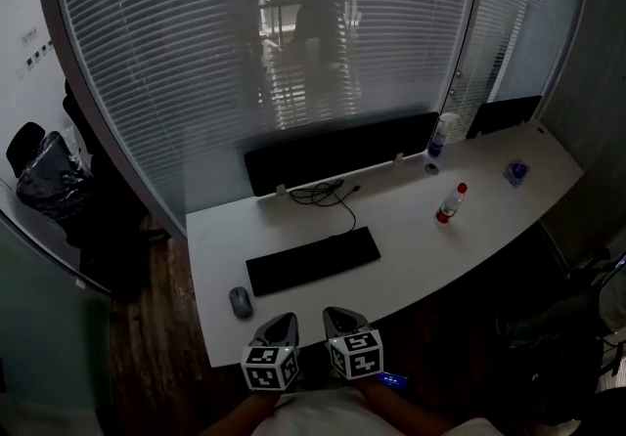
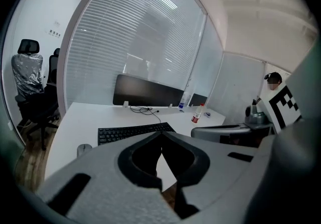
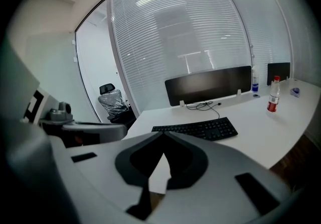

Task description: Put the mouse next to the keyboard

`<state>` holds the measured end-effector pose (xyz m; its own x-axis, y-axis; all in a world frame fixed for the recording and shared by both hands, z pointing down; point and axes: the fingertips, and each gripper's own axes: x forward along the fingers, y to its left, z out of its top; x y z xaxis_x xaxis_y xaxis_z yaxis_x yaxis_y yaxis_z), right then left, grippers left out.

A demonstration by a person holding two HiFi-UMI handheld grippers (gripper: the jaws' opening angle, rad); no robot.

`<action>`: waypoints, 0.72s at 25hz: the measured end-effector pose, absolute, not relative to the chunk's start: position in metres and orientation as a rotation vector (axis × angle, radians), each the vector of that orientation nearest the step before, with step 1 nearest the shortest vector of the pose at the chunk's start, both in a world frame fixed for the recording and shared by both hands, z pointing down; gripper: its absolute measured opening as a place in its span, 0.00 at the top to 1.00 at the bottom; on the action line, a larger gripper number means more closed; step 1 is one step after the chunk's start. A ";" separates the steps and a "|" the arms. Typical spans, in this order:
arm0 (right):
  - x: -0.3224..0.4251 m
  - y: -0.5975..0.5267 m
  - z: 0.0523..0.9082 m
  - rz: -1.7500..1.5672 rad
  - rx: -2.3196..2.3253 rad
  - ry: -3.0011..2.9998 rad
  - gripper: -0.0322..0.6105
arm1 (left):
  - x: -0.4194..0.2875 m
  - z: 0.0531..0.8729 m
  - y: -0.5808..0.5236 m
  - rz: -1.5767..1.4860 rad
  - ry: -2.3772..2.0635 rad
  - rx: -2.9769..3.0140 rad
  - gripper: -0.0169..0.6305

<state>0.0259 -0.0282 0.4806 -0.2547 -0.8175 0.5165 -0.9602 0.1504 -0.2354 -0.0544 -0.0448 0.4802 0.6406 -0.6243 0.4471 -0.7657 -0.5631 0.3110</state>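
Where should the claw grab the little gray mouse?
Across its narrow middle, one jaw on each long side, coming down from above. The mouse lies flat on the desk, low and rounded, so only its sides can be pinched. The left claw looks nearest.

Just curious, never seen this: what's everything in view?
desk: one, white, by the blinds
keyboard: one, black, mid-desk
mouse: one, grey, left of keyboard, apart
cable: one, black, behind keyboard
divider panels: two, dark, desk's back edge
red-capped bottle: one, white and red, right of keyboard
tall bottle: one, white-blue, by the panels
small blue item: one, desk's far right
chair: one, black, far left
left gripper: one, grey, shut, near edge
right gripper: one, grey, shut, beside it
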 end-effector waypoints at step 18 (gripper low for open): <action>-0.019 -0.057 0.504 0.769 1.508 -2.217 0.95 | -0.106 0.504 -0.065 0.402 -1.268 2.231 0.97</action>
<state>-0.0194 -0.0573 0.5044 -0.3720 -0.7380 0.5630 -0.9281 0.2859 -0.2384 -0.1058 -0.0649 0.5039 0.5132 -0.6978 0.4996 -0.8582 -0.4134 0.3043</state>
